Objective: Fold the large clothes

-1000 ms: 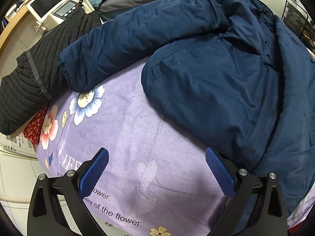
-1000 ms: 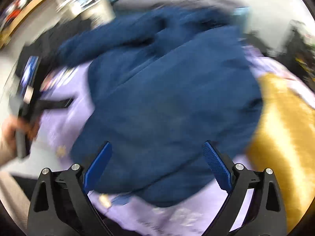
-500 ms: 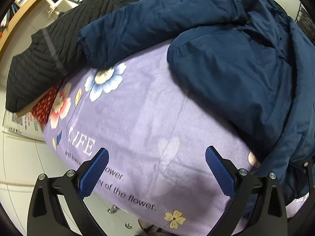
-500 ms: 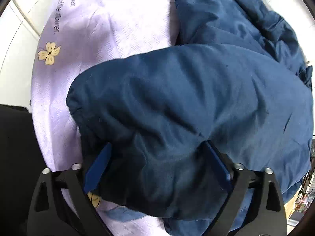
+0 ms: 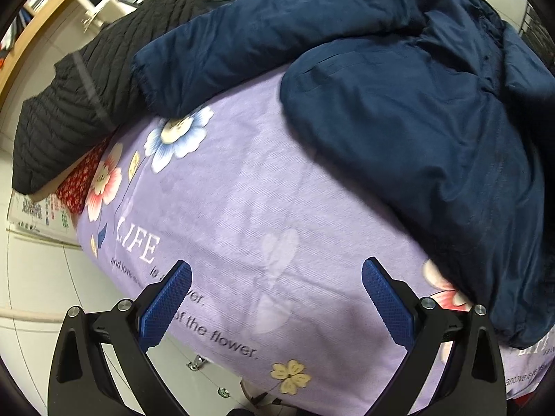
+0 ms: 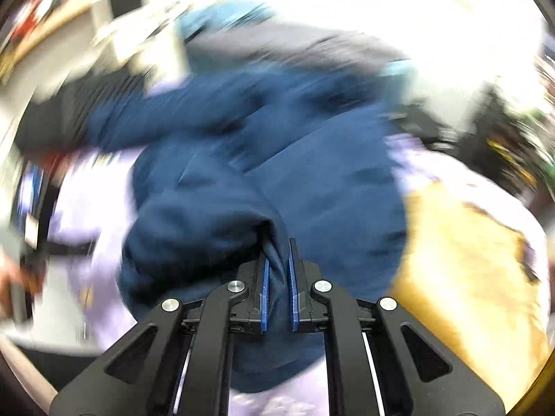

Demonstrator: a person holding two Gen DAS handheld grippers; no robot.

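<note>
One jacket: navy padded jacket (image 5: 399,104), matte, crumpled, lying on a lilac floral bedspread (image 5: 242,208).
Right gripper (image 6: 277,277): pinched onto a navy fold.
Left gripper (image 5: 275,298): spread wide, empty.
Nearby: black quilted coat (image 5: 76,93).

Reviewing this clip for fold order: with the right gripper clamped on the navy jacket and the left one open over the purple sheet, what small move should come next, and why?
Probably carry the pinched fabric up and across the navy jacket. The right gripper is shut on a bunch of its cloth, while the left gripper hangs open over the purple sheet, holding nothing.
</note>
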